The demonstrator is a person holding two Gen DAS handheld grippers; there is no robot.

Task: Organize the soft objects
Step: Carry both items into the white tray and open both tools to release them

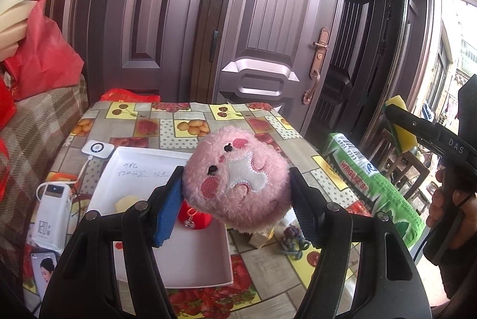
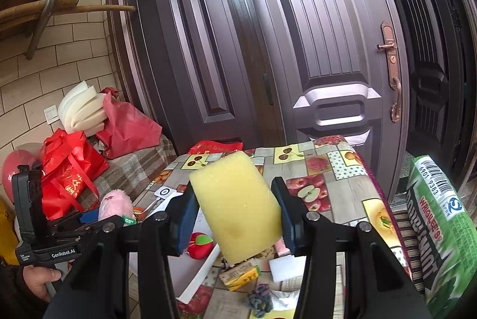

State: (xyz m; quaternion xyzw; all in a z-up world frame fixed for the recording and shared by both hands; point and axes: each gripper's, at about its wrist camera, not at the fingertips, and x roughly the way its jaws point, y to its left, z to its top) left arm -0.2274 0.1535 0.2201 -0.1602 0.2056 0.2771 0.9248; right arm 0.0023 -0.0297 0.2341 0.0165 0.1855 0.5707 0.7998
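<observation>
My left gripper (image 1: 235,199) is shut on a pink plush toy (image 1: 235,179) and holds it above the white tray (image 1: 143,161). The tray holds a red plush apple (image 1: 193,219) and a pale yellow piece (image 1: 126,204). My right gripper (image 2: 235,214) is shut on a yellow sponge (image 2: 235,205), held above the table. In the left wrist view the right gripper (image 1: 399,125) with the sponge (image 1: 404,134) is at the far right. In the right wrist view the left gripper (image 2: 101,217) with the pink toy (image 2: 114,205) is at the left.
The table has a fruit-print cloth (image 1: 208,116). A green Wrigley's cushion (image 1: 378,187) lies at its right edge. A knotted rope toy (image 1: 293,241), a yellow carton (image 2: 241,277) and a white foam block (image 2: 287,266) lie by the tray. A power bank (image 1: 52,220) and phone (image 1: 44,268) are at the left.
</observation>
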